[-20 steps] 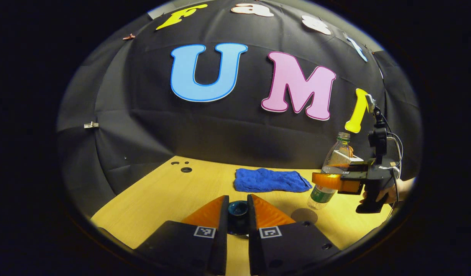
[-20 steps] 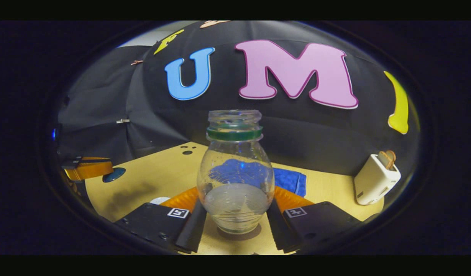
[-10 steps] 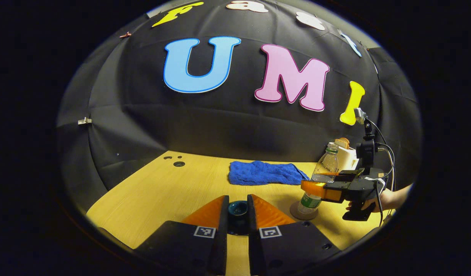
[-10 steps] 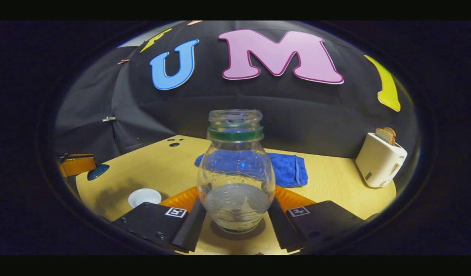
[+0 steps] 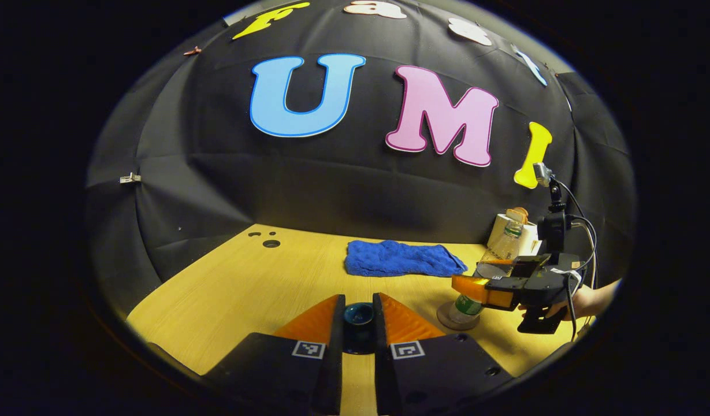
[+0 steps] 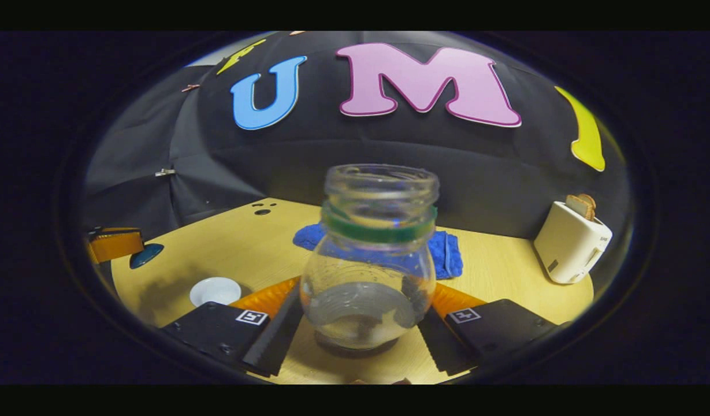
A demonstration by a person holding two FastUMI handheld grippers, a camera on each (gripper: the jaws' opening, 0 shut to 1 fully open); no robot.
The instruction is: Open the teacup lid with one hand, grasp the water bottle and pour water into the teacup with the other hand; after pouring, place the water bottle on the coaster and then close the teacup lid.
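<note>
My water bottle [image 6: 371, 271] stands on the coaster [image 5: 456, 320] while I hold the teacup lid [image 5: 358, 315] up.

My left hand-held gripper [image 5: 358, 315] is pinched narrow on the dark blue teacup lid, with both fingers pressing on it, above the wooden surface [image 5: 256, 289]. My right hand-held gripper [image 6: 363, 323] has its fingers on both sides of the clear bottle, but I cannot tell if they press on it or have let go. The bottle has no cap, has a green ring at its neck, and has a little water at the bottom. It leans a bit. The white teacup [image 6: 215, 290] sits open on the surface to the left of the bottle. A blue towel [image 5: 402, 259] lies behind, and a white toaster [image 6: 571, 247] stands at the right. In the left gripper view, a hand [image 5: 580, 300] holds the right hand-held gripper.
</note>
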